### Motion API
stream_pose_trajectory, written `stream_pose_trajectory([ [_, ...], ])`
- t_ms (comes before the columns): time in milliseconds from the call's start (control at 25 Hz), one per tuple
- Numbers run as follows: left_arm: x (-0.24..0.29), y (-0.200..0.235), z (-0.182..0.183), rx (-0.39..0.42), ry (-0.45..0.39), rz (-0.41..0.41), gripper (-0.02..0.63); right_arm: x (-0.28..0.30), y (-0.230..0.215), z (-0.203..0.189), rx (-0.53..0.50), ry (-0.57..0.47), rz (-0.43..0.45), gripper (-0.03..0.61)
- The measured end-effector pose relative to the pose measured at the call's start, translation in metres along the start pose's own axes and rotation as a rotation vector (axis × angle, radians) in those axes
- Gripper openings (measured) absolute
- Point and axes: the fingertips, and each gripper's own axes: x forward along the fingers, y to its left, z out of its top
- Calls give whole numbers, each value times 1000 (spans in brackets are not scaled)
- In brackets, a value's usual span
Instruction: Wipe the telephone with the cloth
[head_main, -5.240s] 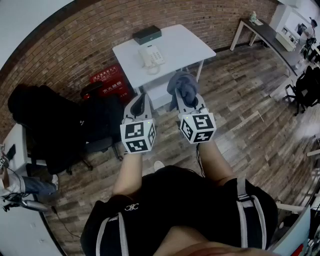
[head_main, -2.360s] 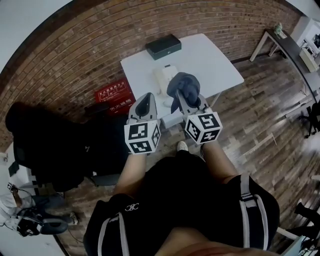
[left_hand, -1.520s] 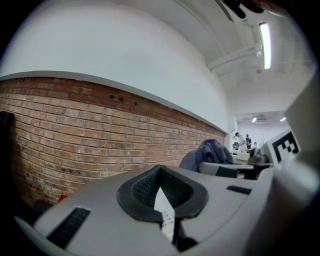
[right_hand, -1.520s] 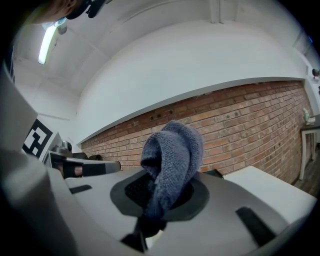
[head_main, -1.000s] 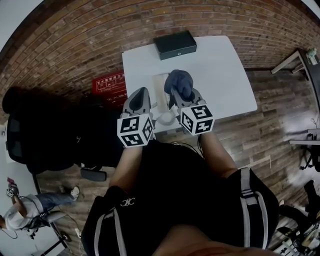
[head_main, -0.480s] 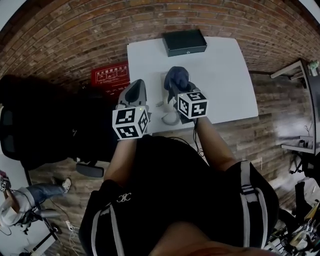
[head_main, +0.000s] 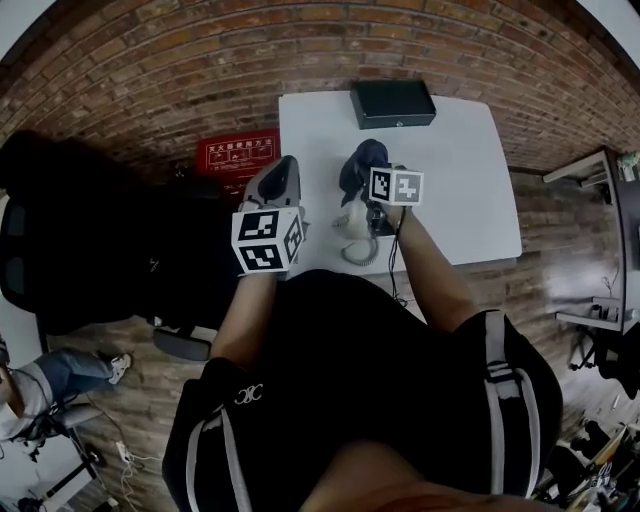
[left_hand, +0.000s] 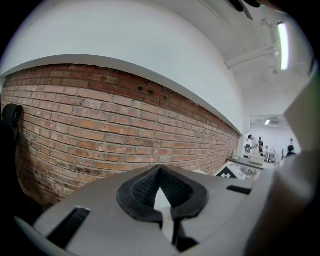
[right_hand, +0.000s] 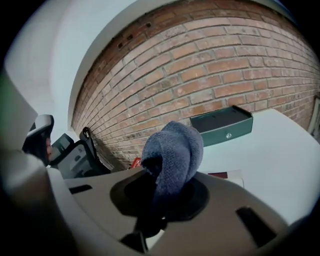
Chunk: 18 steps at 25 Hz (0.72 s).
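Head view: a person in a black top is reaching the right tool (head_main: 372, 182) out over a white rectangular surface (head_main: 455, 160), the bare forearm crossing its near edge. The tool is pinching a bunched blue-grey terry cloth (head_main: 360, 160), which is hanging over the far end of a cream-white corded telephone (head_main: 352, 222). Whether cloth and telephone are touching cannot be told. The telephone is sitting near the surface's front edge, its coiled cord (head_main: 360, 252) looping toward the person. A dark green flat box (head_main: 393, 102) is lying at the far edge by the brick wall (head_main: 150, 60). The left tool (head_main: 283, 168) is hovering at the surface's left edge, forearm bent and drawn in. A red crate (head_main: 238, 152) is standing on the floor beside the surface.

Left gripper view: the left tool (left_hand: 159, 172) is pointing at the brick wall (left_hand: 90, 125), its black ribbed pads pressed together at the tips and gripping nothing.

Right gripper view: the right tool (right_hand: 165, 187) is clamping the cloth (right_hand: 175, 147), which is bulging up between the pads. Beyond it, the box (right_hand: 221, 125) is resting on the surface (right_hand: 282, 155).
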Motion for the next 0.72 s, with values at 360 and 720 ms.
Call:
stream_pose_trajectory([
  [360,6,9,-3,-17,14,-22,-5,22,-14,-27,-48,162,-82,38],
  [720,14,3,-19,-56,58,-44,-5,9,-7,-44,-29,182,-64,40],
])
